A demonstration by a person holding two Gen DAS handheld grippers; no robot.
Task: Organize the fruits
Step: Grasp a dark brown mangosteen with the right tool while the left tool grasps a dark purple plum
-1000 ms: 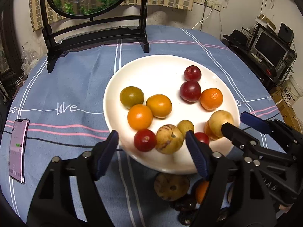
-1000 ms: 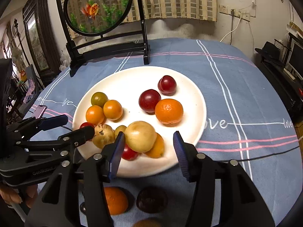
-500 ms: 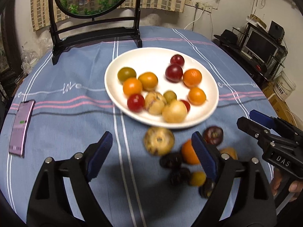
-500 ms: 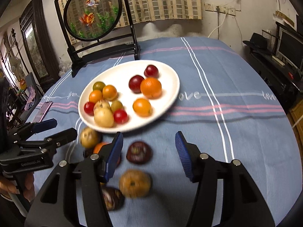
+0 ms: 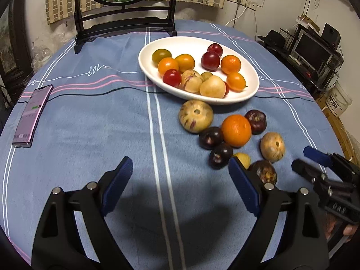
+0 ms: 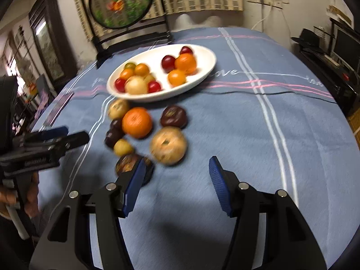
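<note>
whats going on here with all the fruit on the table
A person holds a claw in each hand over a table covered in blue cloth, sorting fruit. Many small fruits already sit in the white plate; a cluster, including a large orange, lies loose on the cloth beside it. The left claw is opening with nothing between its jaws, and the right claw is open and empty too.

White plate (image 5: 252, 72), blue striped tablecloth (image 5: 90, 135)

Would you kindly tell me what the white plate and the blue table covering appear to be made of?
The white plate looks like glazed ceramic: smooth, uniformly white, with a soft sheen along its rim; melamine cannot be ruled out. The table covering looks like a woven or brushed fabric: matte, slightly fuzzy, with printed stripes and lettering, draping over the table's round edge.
</note>
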